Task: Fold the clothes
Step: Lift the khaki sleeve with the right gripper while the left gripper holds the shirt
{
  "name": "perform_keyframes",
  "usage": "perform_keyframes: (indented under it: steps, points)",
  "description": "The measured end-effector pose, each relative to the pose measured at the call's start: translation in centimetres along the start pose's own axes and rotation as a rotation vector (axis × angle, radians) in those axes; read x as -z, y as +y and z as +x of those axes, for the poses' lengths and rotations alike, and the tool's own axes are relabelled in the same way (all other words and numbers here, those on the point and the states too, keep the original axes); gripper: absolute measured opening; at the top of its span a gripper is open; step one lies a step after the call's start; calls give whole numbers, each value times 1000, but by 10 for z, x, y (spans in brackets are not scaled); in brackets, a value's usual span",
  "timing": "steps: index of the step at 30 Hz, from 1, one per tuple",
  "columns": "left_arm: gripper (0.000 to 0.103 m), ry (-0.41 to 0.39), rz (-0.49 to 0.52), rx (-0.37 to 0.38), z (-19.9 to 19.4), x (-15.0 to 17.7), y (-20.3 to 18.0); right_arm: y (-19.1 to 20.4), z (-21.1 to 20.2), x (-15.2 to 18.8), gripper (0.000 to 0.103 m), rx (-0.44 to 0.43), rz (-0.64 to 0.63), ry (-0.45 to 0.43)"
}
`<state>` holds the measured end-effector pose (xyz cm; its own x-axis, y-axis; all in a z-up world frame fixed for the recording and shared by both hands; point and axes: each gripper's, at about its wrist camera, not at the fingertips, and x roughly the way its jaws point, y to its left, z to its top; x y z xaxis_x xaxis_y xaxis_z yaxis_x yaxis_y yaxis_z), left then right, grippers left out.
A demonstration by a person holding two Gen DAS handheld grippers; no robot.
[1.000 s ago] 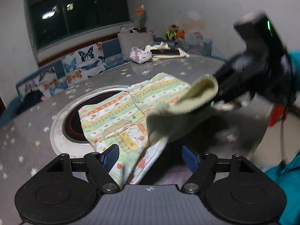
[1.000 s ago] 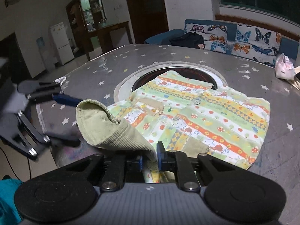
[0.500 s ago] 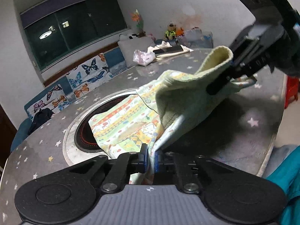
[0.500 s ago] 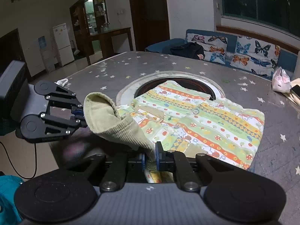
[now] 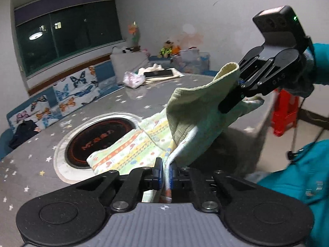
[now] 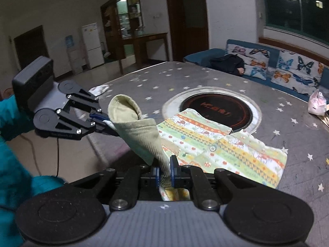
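Observation:
A small patterned child's shirt (image 6: 222, 144) with a green corduroy lining (image 5: 197, 115) lies partly on the grey star-printed table (image 6: 205, 78). My left gripper (image 5: 165, 171) is shut on the shirt's near edge. My right gripper (image 6: 164, 174) is shut on the green corduroy edge. Both hold that edge lifted above the table near its rim, stretched between them. The right gripper also shows in the left wrist view (image 5: 239, 91), and the left gripper shows in the right wrist view (image 6: 107, 123).
A round inset cooktop (image 6: 218, 111) sits in the table's middle, partly under the shirt. A pink bag (image 5: 133, 79) and a phone on papers (image 5: 158, 73) lie at the far side. A butterfly-print sofa (image 6: 277, 65) lines the wall. A red stool (image 5: 284, 111) stands beside the table.
My left gripper has shut on the shirt's near edge. Both grippers have lifted that edge higher, and the shirt has slid off part of the cooktop toward the table rim.

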<state>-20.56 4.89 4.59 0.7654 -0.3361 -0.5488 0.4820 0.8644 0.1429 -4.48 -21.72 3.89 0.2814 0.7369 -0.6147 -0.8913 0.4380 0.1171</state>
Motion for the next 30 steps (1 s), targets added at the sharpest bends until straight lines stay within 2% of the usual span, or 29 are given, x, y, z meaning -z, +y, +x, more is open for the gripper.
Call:
perform_keyframes:
  steps: [3,13,23,30]
  points:
    - [7,-3,-18,9,-4,-4,1,3,-7,-4,8,-19,-6,9]
    - [7,4,-89,-8,26,-22,34,-21,9,-22,8,32,-18,11]
    - [6,84,-172,-10,93,-45,89,-67,50,-50,8,101,-34,38]
    - [7,162,-272,10,144,-39,122,-107,95,-53,8,133,13,88]
